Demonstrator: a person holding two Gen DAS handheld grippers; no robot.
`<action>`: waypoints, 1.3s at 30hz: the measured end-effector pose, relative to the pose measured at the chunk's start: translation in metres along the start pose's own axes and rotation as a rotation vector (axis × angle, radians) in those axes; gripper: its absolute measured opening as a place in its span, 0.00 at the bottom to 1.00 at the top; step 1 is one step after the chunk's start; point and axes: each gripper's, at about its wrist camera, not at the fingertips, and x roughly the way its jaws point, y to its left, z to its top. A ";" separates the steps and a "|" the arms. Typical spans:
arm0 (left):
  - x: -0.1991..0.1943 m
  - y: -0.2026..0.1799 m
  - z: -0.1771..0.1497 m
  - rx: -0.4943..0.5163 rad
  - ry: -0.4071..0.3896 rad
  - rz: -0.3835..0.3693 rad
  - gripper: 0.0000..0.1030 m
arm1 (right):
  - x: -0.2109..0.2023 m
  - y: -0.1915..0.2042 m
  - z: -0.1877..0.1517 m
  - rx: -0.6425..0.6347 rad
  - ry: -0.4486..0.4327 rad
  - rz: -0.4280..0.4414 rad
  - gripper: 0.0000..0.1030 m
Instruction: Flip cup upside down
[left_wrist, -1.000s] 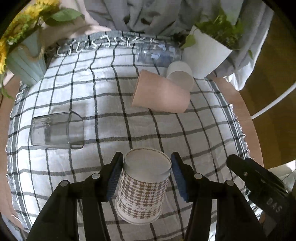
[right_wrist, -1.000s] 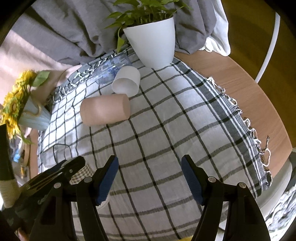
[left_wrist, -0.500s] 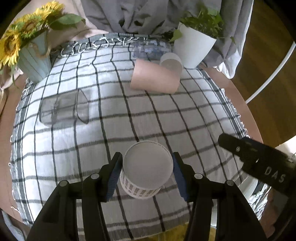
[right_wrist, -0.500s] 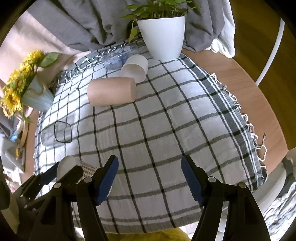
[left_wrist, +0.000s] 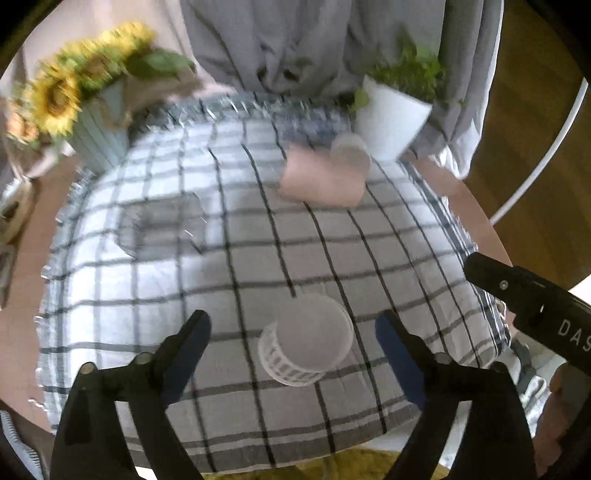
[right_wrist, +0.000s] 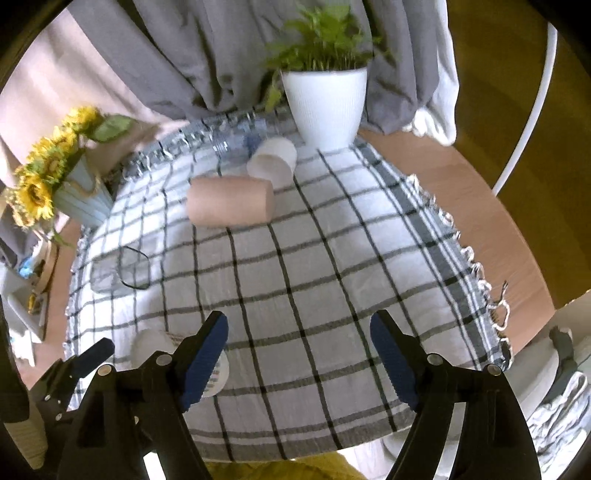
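Released since half a second ago: houndstooth cup (left_wrist: 304, 341) stands upside down on checked cloth (left_wrist: 258, 236), left gripper (left_wrist: 291, 339) jaws wide, clear of it. Right gripper (right_wrist: 299, 354) jaws wide, holding nothing.

worktop (right_wrist: 454, 206): round, wooden, below me | checked cloth (right_wrist: 332, 295) spread over it | on the cloth: houndstooth paper cup (left_wrist: 306, 345) standing mouth-down near my front edge; pink cup (right_wrist: 231, 201) on its side; white cup (right_wrist: 273, 162) on its side just behind; clear square glass (right_wrist: 120, 267) lying at left; white plant pot (right_wrist: 325, 107) and sunflower vase (right_wrist: 83, 201) upright at the back
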 end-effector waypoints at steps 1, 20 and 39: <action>-0.007 0.002 0.000 -0.007 -0.026 0.017 1.00 | -0.008 0.001 0.000 -0.003 -0.026 0.003 0.78; -0.110 0.050 -0.003 -0.116 -0.341 0.325 1.00 | -0.087 0.056 -0.020 -0.150 -0.328 0.164 0.91; -0.132 0.054 -0.012 -0.143 -0.412 0.364 1.00 | -0.106 0.071 -0.033 -0.219 -0.404 0.167 0.93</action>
